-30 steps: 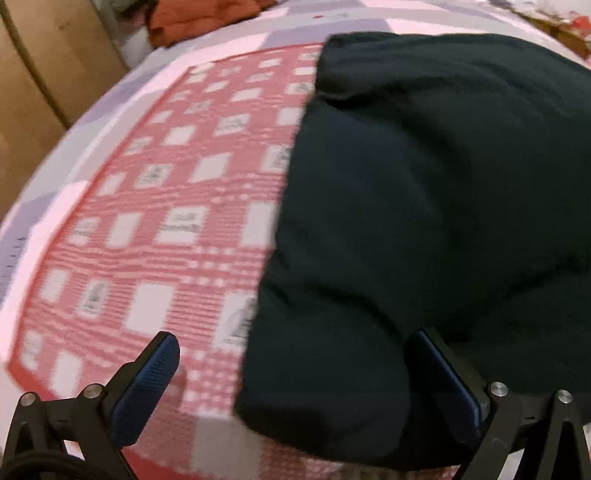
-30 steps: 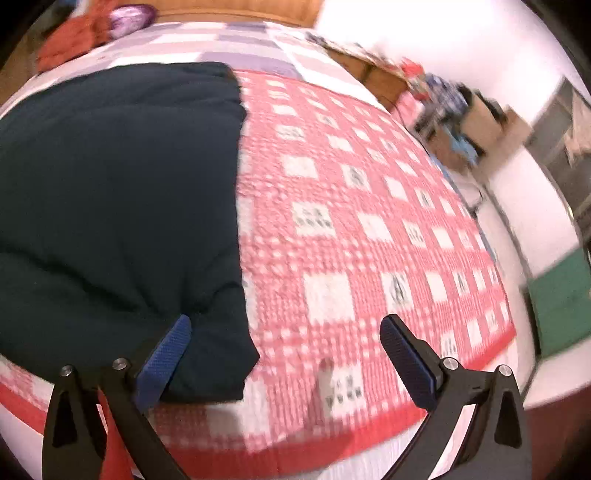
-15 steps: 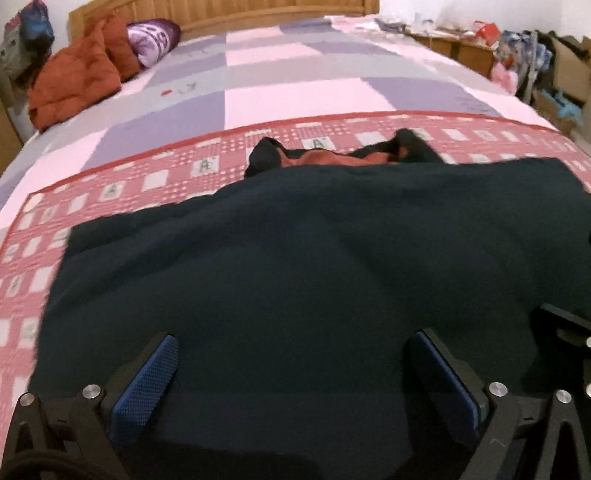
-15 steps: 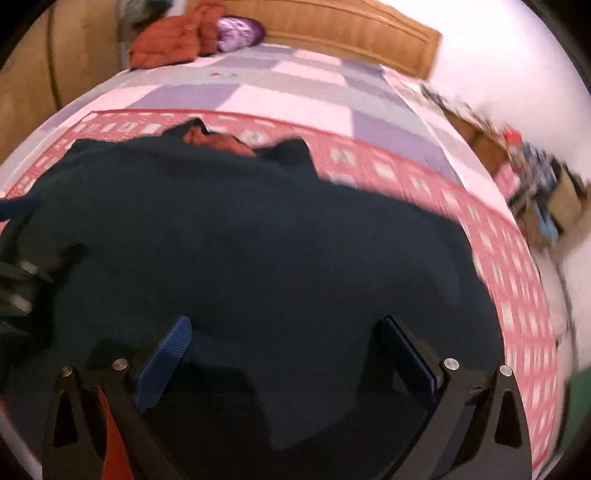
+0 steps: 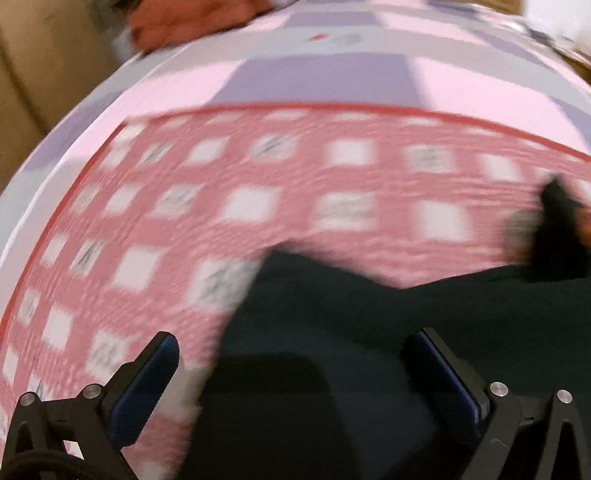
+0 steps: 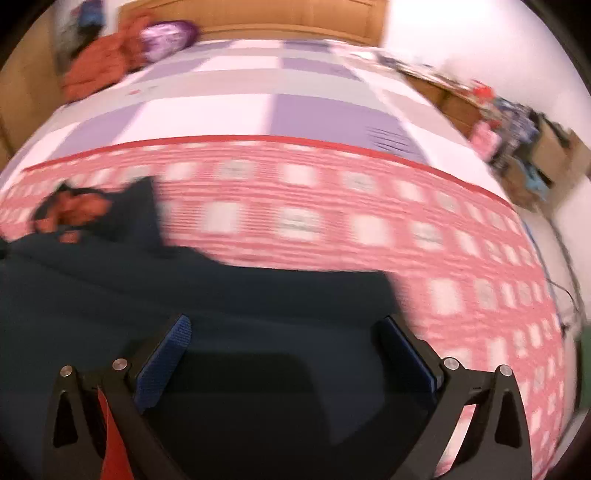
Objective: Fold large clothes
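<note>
Blue-padded fingers of the left gripper point(image 5: 295, 373) spread wide in the foreground, gripping nothing, the left pad over bare blanket and the right pad over cloth. Same for the right gripper point(image 6: 291, 354): jaws wide apart, empty, both pads above dark fabric. Beneath and just ahead of both, a large dark navy fleece garment point(image 5: 369, 325) lying flat on a red-and-white checked woven blanket point(image 5: 258, 199), its left edge between the left gripper's pads, its right corner just past the right gripper's right pad. Farther on, at the garment's far side, a dark collar with rust-orange lining point(image 6: 74, 210), blurred. Beyond the blanket's red border, a pink, grey and lilac patchwork bedspread point(image 6: 258, 103). At the far end, a crumpled orange-red cloth point(image 6: 96, 70), a purple patterned pillow point(image 6: 166, 35) and a wooden headboard point(image 6: 295, 18).
</note>
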A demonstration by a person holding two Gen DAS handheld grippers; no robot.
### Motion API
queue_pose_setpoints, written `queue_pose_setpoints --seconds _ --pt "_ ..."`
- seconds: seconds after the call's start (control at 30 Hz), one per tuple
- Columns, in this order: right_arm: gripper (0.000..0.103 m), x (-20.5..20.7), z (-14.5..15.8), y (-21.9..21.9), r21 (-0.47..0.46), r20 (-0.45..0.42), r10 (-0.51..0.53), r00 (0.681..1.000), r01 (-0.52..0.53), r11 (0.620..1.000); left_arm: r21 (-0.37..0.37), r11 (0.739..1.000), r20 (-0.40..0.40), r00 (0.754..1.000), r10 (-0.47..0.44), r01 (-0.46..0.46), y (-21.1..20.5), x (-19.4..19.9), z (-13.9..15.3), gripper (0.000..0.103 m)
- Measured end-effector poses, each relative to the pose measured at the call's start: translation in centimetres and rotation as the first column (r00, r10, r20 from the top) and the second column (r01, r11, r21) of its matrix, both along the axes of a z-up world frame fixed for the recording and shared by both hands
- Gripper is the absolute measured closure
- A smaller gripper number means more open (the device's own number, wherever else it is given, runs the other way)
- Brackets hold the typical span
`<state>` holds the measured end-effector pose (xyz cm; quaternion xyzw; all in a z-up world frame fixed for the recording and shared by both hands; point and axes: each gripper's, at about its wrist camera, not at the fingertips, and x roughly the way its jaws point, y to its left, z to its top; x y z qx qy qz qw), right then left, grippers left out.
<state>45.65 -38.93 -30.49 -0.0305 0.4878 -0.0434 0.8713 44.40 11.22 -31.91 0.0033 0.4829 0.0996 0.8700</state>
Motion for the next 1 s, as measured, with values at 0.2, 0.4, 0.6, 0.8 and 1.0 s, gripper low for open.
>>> queue_pose_setpoints --seconds 0.2,0.4,0.6,0.8,1.0 --pt "0.0 -3.1 -2.1 -9.1 0.102 -0.037 -0.244 0.969 0.247 0.964 0.008 1.0 0.017 1.0 -0.018 0.018 0.7 -1.4 -1.4 0.0" --pt "0.0 -3.7 -2.8 -9.3 0.075 -0.037 -0.277 0.96 0.279 0.957 -0.055 0.998 -0.029 1.0 -0.011 0.01 1.5 -1.1 -1.5 0.0" --pt "0.0 -5.0 -1.7 -9.9 0.059 -0.011 -0.268 0.963 0.268 0.961 -0.052 0.999 0.005 1.0 0.002 -0.001 2.6 -4.1 -0.5 0.0" --pt "0.0 -9.3 2.6 -6.2 -0.012 0.168 -0.215 0.962 0.22 0.976 0.025 0.999 0.149 0.988 -0.048 0.045 0.5 -10.2 4.2 0.001" --pt "0.0 -16.2 3.5 7.8 -0.046 0.192 0.191 0.963 -0.186 0.982 0.039 0.936 0.169 0.921 -0.351 0.35 -10.9 -18.8 5.1 0.001"
